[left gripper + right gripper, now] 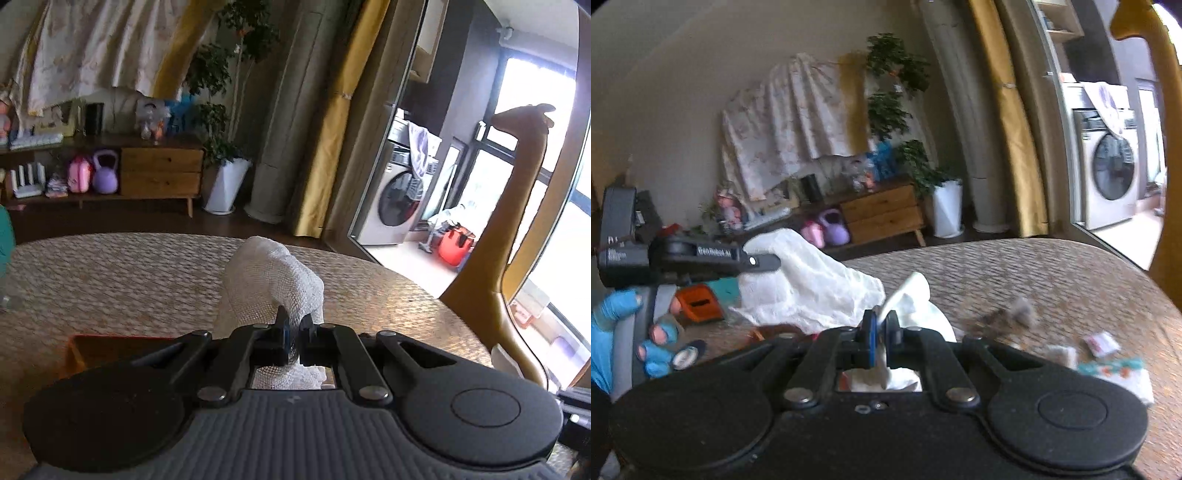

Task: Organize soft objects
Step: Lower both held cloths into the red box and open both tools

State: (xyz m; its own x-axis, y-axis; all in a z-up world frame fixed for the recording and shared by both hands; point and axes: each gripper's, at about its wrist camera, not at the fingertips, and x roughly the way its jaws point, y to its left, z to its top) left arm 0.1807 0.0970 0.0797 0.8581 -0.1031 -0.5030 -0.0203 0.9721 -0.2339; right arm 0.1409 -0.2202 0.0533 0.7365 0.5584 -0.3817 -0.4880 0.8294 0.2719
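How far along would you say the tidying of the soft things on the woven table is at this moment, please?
Nothing looks sorted yet. In hand: the left gripper and right gripper are both shut on the white cloth, lifted between them above the woven table. Still left: a grey fluffy piece, small white packets and a patterned folded cloth lie scattered on the table.

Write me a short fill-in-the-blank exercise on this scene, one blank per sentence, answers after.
1. Both tools are shut on the same white ____ cloth.
2. The left tool and the right tool hold it above a ____ mat.
3. The hand on the left tool's handle wears a ____ glove.
4. Beyond the mat, a washing machine stands behind a ____ curtain.

Answers: mesh; woven; blue; yellow
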